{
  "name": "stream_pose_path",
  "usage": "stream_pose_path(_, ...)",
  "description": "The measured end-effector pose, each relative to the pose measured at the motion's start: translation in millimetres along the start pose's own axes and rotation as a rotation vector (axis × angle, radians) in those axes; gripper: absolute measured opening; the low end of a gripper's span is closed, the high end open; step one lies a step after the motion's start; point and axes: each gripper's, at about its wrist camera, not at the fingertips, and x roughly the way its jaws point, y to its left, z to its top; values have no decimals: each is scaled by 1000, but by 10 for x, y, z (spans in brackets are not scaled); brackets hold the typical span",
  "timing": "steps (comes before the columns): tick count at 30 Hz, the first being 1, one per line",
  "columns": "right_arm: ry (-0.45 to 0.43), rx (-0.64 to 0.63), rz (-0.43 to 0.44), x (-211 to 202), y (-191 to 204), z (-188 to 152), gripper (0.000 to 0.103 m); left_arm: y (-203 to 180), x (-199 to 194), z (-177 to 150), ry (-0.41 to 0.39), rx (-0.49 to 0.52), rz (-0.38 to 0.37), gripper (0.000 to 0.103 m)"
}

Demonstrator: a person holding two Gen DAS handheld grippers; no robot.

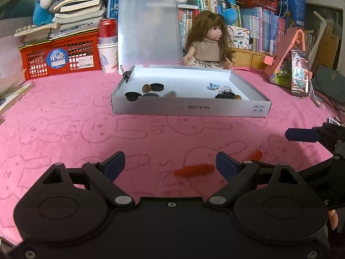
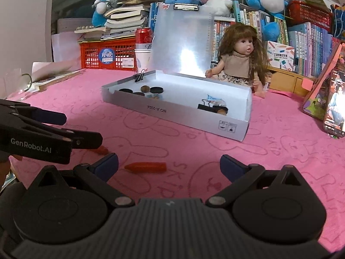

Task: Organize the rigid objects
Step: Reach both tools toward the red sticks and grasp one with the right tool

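your left gripper [image 1: 170, 161] hangs low over the pink bunny-print cloth [image 1: 64, 129], claw spread wide and holding nothing. your right gripper [image 2: 169, 164] sits just beside it, also spread wide and empty. a red carrot-shaped piece [image 1: 194, 169] lies on the cloth near its front edge, just ahead of the left gripper's right finger and apart from it; a second red piece [image 1: 254, 155] lies just past it. the shallow white box [image 1: 189, 108] rests mid-cloth, well apart from both grippers, with black discs [image 1: 157, 87], a brown nut [image 1: 146, 88] and a small blue toy [image 1: 213, 85] inside. a doll [image 1: 207, 43] sits behind the box.
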Motion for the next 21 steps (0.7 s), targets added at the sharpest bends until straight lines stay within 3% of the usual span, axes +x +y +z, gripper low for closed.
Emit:
stream_pose_path(11, 38, 28, -21, 130, 45, -82, 103, 66, 62, -91, 25, -13, 22, 91)
stream_pose_path(21, 1, 55, -23, 121, 34, -150, 103, 77, 60, -101, 18, -6, 23, 91)
